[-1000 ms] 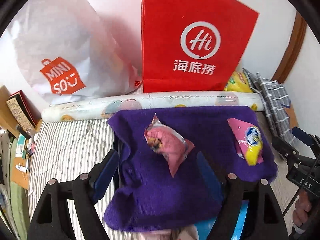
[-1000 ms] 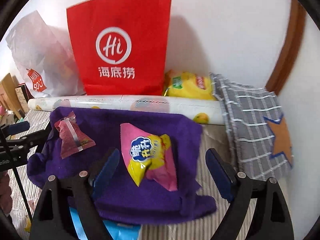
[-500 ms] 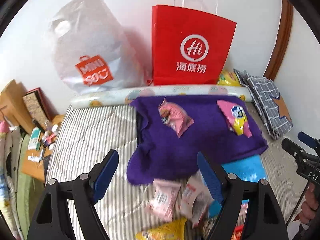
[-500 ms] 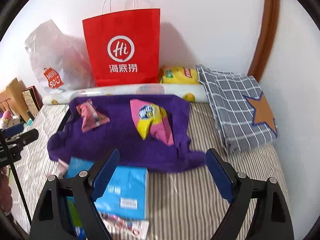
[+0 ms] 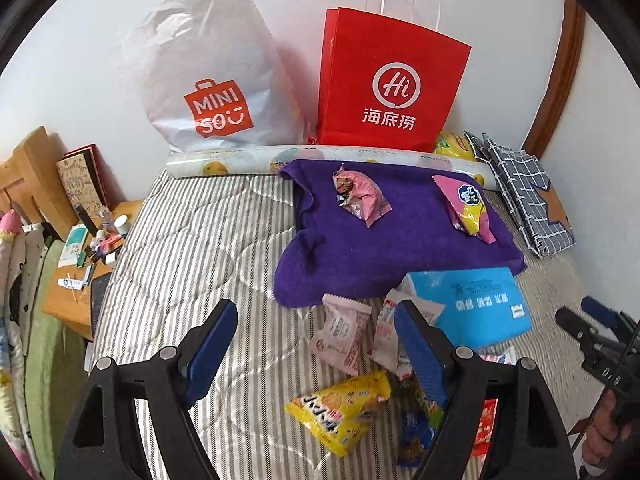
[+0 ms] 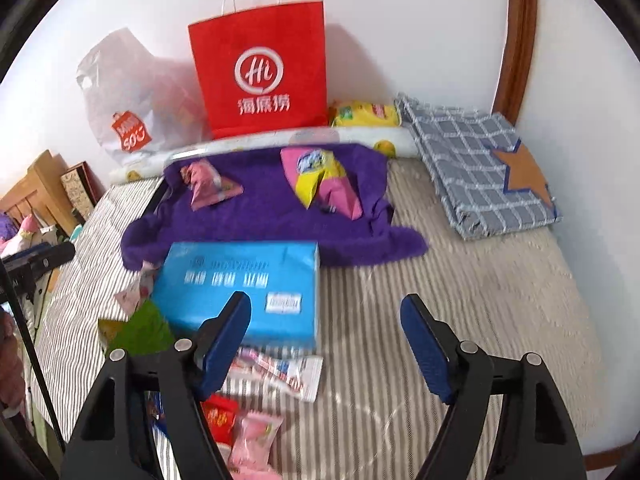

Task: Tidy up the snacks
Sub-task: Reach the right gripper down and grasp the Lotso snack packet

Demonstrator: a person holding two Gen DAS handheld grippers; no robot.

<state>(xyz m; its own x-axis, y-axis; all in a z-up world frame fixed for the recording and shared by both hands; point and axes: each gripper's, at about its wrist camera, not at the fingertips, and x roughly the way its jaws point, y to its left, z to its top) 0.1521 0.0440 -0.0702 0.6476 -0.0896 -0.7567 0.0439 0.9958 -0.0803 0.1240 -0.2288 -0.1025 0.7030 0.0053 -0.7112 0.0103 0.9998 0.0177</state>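
A purple cloth (image 5: 400,248) lies on the striped bed with a pink snack pack (image 5: 362,200) and a pink-and-yellow pack (image 5: 466,208) on it; all three also show in the right wrist view, the cloth (image 6: 272,216), the pink pack (image 6: 208,186) and the pink-and-yellow pack (image 6: 320,180). Nearer lie a blue box (image 5: 472,308) (image 6: 240,288), pale pink packs (image 5: 342,332), a yellow pack (image 5: 344,412) and other loose snacks (image 6: 276,372). My left gripper (image 5: 316,356) is open and empty above the loose snacks. My right gripper (image 6: 326,344) is open and empty above the bed.
A red paper bag (image 5: 392,88) and a white Miniso bag (image 5: 216,80) stand against the wall behind a rolled printed sheet (image 5: 240,160). A folded checked cloth (image 6: 480,168) lies at the right. A wooden bedside table (image 5: 84,264) with small items is at the left.
Both grippers have pulled back from the purple cloth and risen. The two packs stay on the cloth; the blue box and loose snacks have come into view.
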